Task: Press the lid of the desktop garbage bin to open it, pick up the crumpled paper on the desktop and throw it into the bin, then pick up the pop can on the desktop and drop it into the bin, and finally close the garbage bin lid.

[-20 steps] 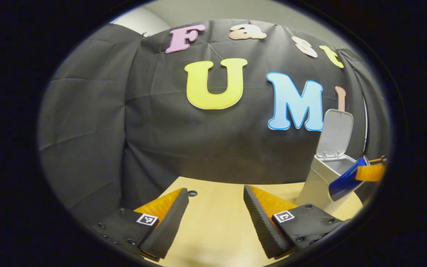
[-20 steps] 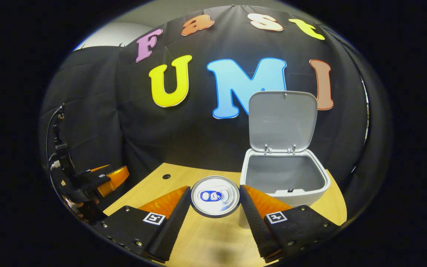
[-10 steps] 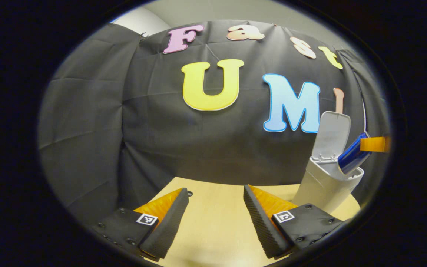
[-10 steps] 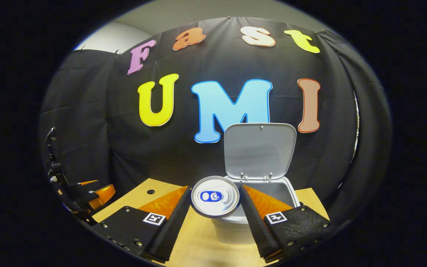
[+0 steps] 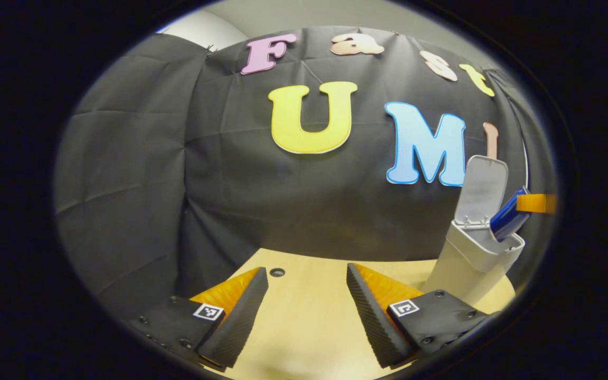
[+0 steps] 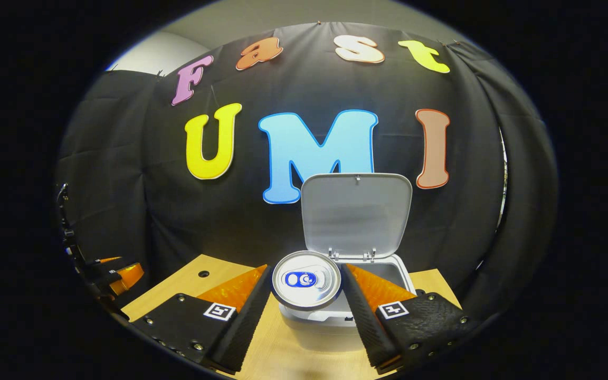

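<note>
Broadly, the wooden desk [image 6: 304,359] carries a white garbage bin [image 5: 465,264] near its far right side, its lid [image 6: 355,214] standing upright and open. From the right gripper view, the right hand-held gripper [image 6: 306,303] has both fingers pressed on the pop can [image 6: 306,278], held just in front of the bin's open mouth, silver top facing the camera. From the left gripper view, the left hand-held gripper [image 5: 306,311] hovers over bare desk with its fingers spread apart, holding nothing.
</note>
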Motion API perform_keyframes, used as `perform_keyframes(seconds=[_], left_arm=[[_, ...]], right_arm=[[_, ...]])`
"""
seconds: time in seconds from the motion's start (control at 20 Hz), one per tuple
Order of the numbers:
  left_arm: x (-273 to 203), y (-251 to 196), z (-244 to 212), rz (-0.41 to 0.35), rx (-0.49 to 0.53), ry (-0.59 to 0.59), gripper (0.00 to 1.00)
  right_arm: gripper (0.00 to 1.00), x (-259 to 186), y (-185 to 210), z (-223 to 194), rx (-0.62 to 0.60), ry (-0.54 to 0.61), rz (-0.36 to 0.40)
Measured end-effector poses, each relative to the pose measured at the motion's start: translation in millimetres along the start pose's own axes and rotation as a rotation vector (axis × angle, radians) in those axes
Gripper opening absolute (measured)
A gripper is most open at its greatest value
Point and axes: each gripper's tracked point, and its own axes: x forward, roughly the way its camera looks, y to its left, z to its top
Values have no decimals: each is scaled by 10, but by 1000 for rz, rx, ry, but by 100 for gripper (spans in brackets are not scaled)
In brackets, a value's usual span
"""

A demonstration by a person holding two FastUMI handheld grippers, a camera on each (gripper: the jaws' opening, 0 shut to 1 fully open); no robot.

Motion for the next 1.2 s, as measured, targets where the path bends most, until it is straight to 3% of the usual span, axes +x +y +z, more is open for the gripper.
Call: perform_keyframes(seconds=[1.2], left_arm=[[450,-243,-164,-6,10,52,100]], right_arm=[[83,702,-640,-597,24,178,-112]])
